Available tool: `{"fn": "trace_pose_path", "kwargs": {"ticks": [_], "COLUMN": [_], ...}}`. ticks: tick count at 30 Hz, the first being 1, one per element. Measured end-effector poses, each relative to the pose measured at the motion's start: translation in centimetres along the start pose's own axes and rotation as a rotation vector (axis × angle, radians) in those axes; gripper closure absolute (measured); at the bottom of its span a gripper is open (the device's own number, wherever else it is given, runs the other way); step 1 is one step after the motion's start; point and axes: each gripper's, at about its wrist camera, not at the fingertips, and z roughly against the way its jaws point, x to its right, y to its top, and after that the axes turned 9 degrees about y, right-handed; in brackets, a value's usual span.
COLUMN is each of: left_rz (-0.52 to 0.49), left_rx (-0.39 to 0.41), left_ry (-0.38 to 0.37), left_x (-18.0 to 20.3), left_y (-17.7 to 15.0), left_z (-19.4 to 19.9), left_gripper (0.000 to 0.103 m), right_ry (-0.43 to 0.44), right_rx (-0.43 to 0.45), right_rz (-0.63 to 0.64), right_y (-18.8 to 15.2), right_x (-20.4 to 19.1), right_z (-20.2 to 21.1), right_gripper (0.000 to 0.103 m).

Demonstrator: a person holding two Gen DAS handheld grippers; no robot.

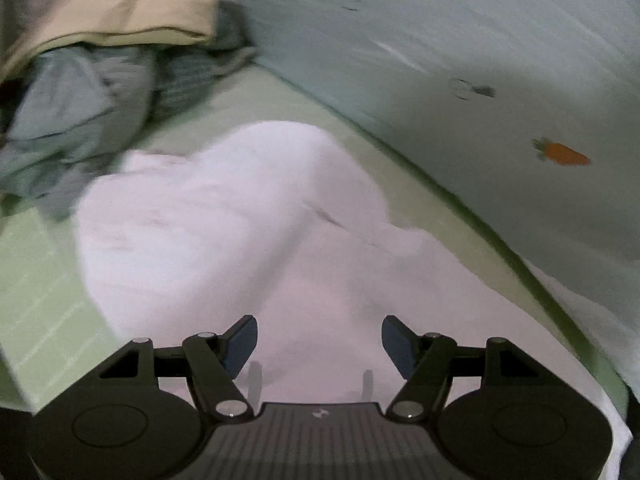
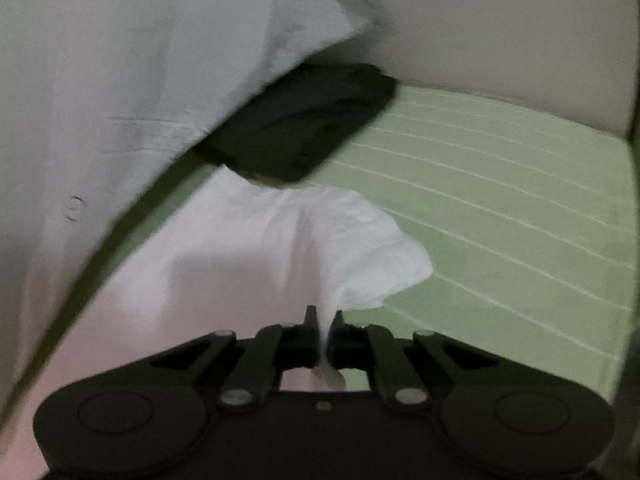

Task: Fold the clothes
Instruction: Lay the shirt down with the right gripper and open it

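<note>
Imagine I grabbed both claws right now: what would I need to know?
Left claw: open, empty, over the white garment.
Right claw: shut on a pinch of that garment's fabric.
The garment lies rumpled on the green sheet, beside the wall. A dark garment lies beyond it; a pile of other clothes waits at the far left.
Done: nothing looks folded yet.
Left: flatten and fold the white one, then the rest.

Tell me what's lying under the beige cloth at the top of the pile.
Under the beige cloth sits a crumpled heap of blue-grey clothes, resting on the green striped sheet. Anything deeper inside the heap is covered.
</note>
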Motion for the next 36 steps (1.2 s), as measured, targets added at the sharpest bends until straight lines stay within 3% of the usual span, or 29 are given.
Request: {"fn": "trace_pose_path", "kwargs": {"ticks": [1,3,5,7,8,11,17,24,25,27,29,32,34,35,36], "left_rz": [0.011,0.035,0.068,0.121,0.151,0.238,0.325,0.045,0.002,-0.082,-0.163,-0.262,-0.301,-0.315,-0.326], "left_rx": [-0.001,-0.002,-0.002,-0.007,-0.012,-0.033,-0.073,0.094,0.12,0.17,0.178,0.156,0.131,0.122,0.117], "left_ry": [0.017,0.057,0.094,0.117,0.124,0.125,0.062,0.027,0.022,0.012,-0.008,-0.079,-0.105,-0.101,-0.083], "left_x": [-0.9,-2.9,-5.0,-7.5,-8.7,-12.1,-15.5,-13.1,-12.8,-12.0,-11.2,-10.1,-9.4,-9.1,-8.8], "left_y": [0.1,0.2,0.3,0.4,0.4,0.4,1.3,5.4,6.0,7.2,8.4,10.0,10.8,10.9,11.1], "left_z": [-0.1,-0.3,-0.5,-0.8,-1.0,-1.9,-5.0,-6.1,-6.3,-6.6,-7.6,-9.6,-11.1,-11.7,-12.3], "left_gripper": [0.033,0.033,0.033,0.033,0.033,0.032,0.028,0.032,0.036,0.055,0.059,0.054,0.041,0.028,0.024], "right_ry": [-0.019,-0.075,-0.134,-0.176,-0.184,-0.165,-0.092,-0.069,-0.071,-0.078,-0.087,-0.098,-0.107,-0.111,-0.117], "right_rx": [-0.019,-0.031,-0.013,0.018,0.039,0.058,0.036,0.01,0.01,0.01,0.006,-0.004,-0.013,-0.019,-0.027], "right_rz": [0.033,0.106,0.173,0.236,0.265,0.337,0.308,0.344,0.35,0.347,0.336,0.324,0.322,0.323,0.331], "right_y": [-0.2,-0.4,-0.6,-0.8,-0.9,-1.3,-3.3,-6.8,-7.2,-7.8,-8.5,-9.6,-10.4,-10.8,-11.1], "right_x": [0.2,-0.3,-1.3,-2.4,-2.9,-5.1,-9.1,-13.7,-14.3,-15.2,-15.9,-16.8,-17.4,-17.6,-17.9], "right_z": [-0.2,-0.2,0.4,1.1,1.5,2.2,2.7,3.6,3.6,3.8,4.0,4.3,4.4,4.4,4.5], "right_gripper": [0.096,0.082,0.042,0.02,0.014,0.01,0.009,0.008,0.008,0.008,0.008,0.008,0.008,0.008,0.008]}}
